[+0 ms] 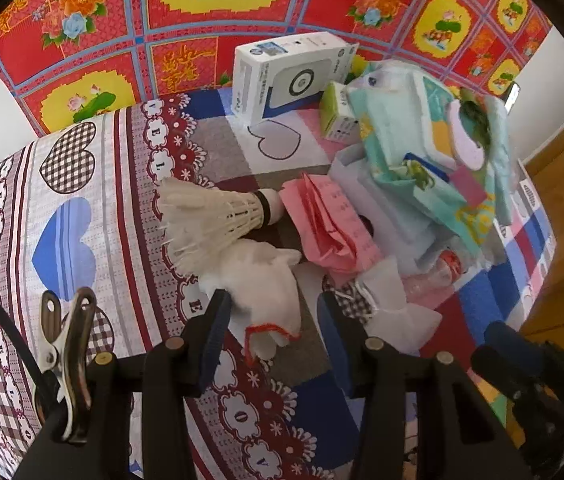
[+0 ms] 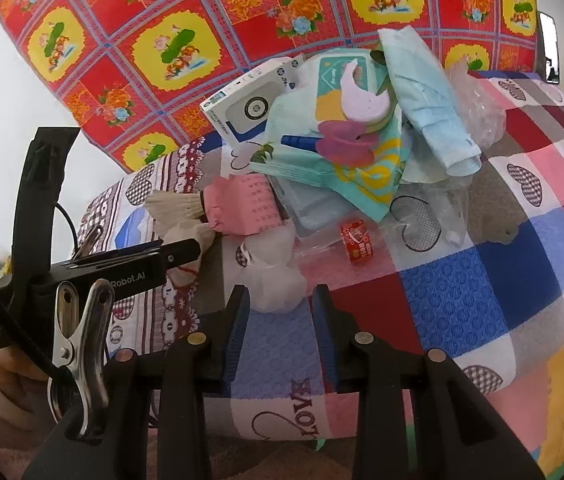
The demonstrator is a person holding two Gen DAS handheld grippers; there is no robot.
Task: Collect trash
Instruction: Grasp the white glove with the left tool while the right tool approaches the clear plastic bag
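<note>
Trash lies on a heart-patterned bedspread. My left gripper is open and points down at a white tissue wad with a red thread; its left pad touches the wad and the right pad stands clear. Beyond lie a feather shuttlecock and crumpled pink paper. My right gripper is open just short of a second white tissue. A clear bottle with a red label lies to its right. The left gripper shows side-on at the left there.
A heap of teal wrappers and pale blue cloth rises behind the tissues. A white device box and a small green box stand near the red floral quilt. The bed edge and a wooden floor lie to the right.
</note>
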